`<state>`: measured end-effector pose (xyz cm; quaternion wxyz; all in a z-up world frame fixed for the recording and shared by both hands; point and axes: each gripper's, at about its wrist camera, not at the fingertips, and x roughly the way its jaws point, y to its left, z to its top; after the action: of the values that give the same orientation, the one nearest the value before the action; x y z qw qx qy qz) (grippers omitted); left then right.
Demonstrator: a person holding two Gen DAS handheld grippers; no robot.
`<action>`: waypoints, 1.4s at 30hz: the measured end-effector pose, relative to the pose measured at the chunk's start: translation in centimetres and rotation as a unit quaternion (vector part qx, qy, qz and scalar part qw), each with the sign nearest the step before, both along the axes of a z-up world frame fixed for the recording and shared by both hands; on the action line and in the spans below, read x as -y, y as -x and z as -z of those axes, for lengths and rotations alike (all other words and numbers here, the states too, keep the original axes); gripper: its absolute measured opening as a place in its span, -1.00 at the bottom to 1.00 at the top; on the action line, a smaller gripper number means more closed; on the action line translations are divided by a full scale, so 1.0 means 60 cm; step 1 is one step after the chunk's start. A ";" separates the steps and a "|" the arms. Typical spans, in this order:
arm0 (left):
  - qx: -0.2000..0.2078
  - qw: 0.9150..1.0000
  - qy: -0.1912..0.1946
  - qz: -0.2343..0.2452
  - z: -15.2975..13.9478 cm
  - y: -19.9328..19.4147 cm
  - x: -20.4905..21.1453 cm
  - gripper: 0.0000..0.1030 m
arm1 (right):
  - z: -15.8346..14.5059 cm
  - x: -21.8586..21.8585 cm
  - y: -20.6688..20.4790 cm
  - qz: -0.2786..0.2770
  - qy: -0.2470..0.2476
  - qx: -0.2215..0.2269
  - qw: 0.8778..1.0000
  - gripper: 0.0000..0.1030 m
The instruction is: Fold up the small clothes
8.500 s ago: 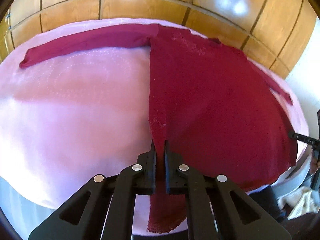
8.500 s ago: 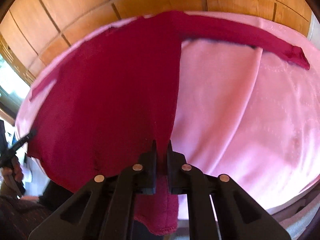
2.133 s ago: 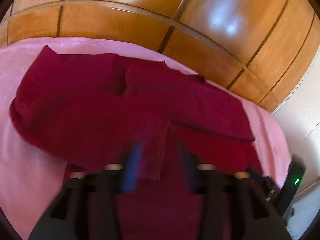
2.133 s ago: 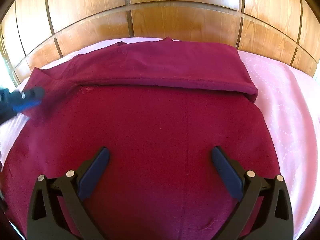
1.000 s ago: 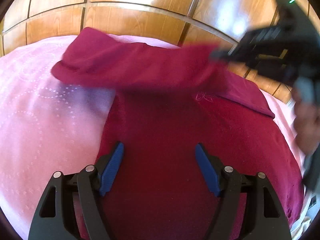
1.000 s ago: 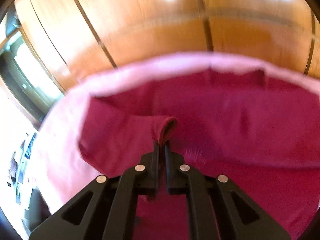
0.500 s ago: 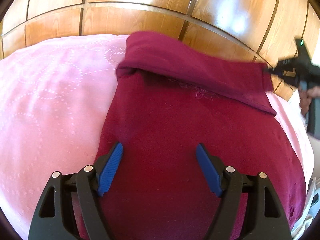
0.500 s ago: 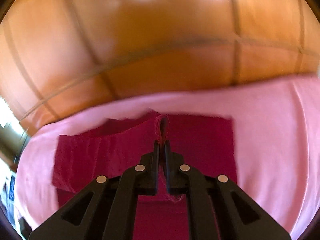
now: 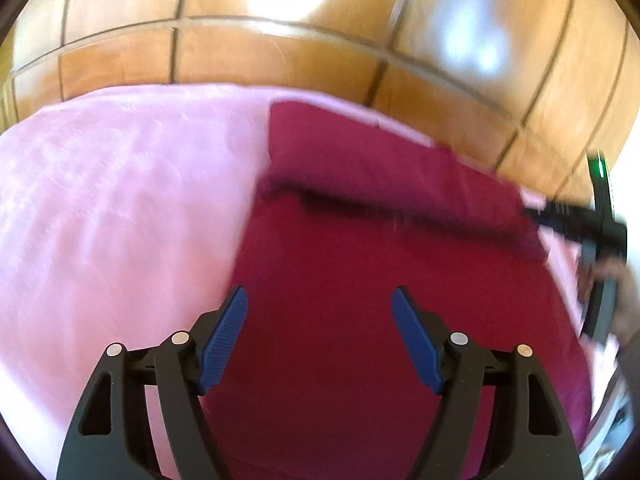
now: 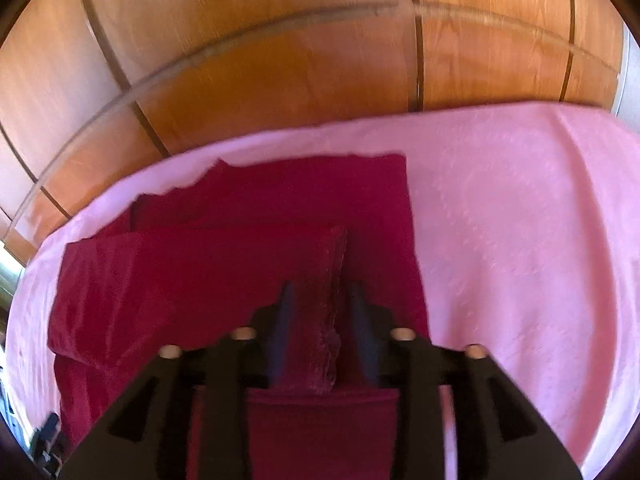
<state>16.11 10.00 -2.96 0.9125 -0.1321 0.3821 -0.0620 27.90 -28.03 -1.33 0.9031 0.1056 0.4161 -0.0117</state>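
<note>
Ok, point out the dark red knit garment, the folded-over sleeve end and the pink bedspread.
Dark red knit garment (image 9: 380, 280): left wrist view, flat middle of the body.
Folded-over sleeve end (image 10: 320, 280): right wrist view, near its cuff edge.
Pink bedspread (image 10: 520, 240): right wrist view, bare patch.

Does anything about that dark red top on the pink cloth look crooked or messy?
Nothing stands out. The dark red knit top lies flat on the pink cloth, its sleeve folded across the body. The sleeve's cuff end sits between the opening right gripper jaws.

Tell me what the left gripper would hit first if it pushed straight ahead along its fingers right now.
Most likely the dark red garment: the left gripper hangs open over its flat body, nothing between its fingers. Further on lies the folded-over sleeve. Depth is unclear in the blurred view.
</note>
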 end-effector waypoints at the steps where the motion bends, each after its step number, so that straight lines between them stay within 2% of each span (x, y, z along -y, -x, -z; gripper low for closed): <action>1: 0.011 1.000 0.008 -0.007 -0.012 -0.007 -0.009 0.43 | -0.011 0.003 0.002 -0.002 0.000 0.010 1.000 0.03; 3: 0.026 1.000 0.005 -0.014 -0.030 -0.024 -0.015 0.43 | -0.029 -0.008 0.014 -0.017 -0.005 0.030 0.999 0.03; 7: 0.045 0.999 -0.014 -0.005 -0.055 -0.072 0.001 0.43 | -0.040 -0.039 0.025 -0.050 -0.005 0.037 0.998 0.03; 12: 0.064 0.998 -0.024 0.013 -0.071 -0.140 0.030 0.43 | -0.001 -0.071 0.003 -0.067 0.020 0.014 0.997 0.08; 18: 0.059 0.997 -0.040 0.036 -0.057 -0.225 0.069 0.38 | 0.038 -0.071 0.005 -0.065 0.019 0.001 0.998 0.23; 21: 0.043 0.998 -0.038 0.033 -0.038 -0.267 0.072 0.38 | 0.055 -0.071 0.006 -0.066 0.023 0.004 0.998 0.33; 23: 0.018 0.998 -0.050 0.022 -0.009 -0.294 0.066 0.28 | 0.063 -0.080 0.010 -0.072 0.035 0.012 0.997 0.43; 24: 0.002 0.998 -0.055 0.015 0.008 -0.299 0.059 0.10 | 0.064 -0.081 0.011 -0.071 0.040 0.014 0.997 0.44; 25: -0.024 0.998 -0.050 0.010 0.037 -0.305 0.046 0.02 | 0.065 -0.085 0.015 -0.072 0.047 0.017 0.996 0.45; 28: -0.010 1.000 -0.024 0.015 0.054 -0.288 0.023 0.01 | 0.072 -0.091 0.014 -0.082 0.052 0.014 0.995 0.56; 30: -0.013 0.999 -0.028 0.013 0.052 -0.289 0.023 0.01 | 0.077 -0.090 0.005 -0.090 0.043 0.008 0.995 0.72; 31: -0.011 0.999 -0.037 0.010 0.049 -0.288 0.026 0.01 | 0.078 -0.088 0.001 -0.090 0.040 0.006 0.995 0.73; 33: -0.002 0.996 -0.089 -0.016 0.033 -0.277 0.043 0.01 | 0.078 -0.092 0.001 -0.091 0.044 0.006 0.995 0.76; 34: 0.002 0.994 -0.103 -0.025 0.027 -0.271 0.047 0.01 | 0.077 -0.092 0.003 -0.092 0.044 0.009 0.995 0.76; 37: 0.006 0.992 -0.124 -0.022 0.017 -0.244 0.059 0.07 | 0.076 -0.091 0.003 -0.094 0.040 0.009 0.995 0.79; 40: -0.002 0.987 -0.162 -0.010 0.039 -0.233 0.073 0.14 | 0.077 -0.096 0.002 -0.096 0.043 0.008 0.994 0.82; 42: -0.019 0.988 -0.154 -0.015 0.057 -0.247 0.068 0.18 | 0.077 -0.096 0.001 -0.098 0.042 0.009 0.994 0.85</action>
<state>30.90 5.93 -6.39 0.9154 0.0035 0.4024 0.0137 27.82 -22.24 -5.95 0.9071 0.0261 0.4158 0.0598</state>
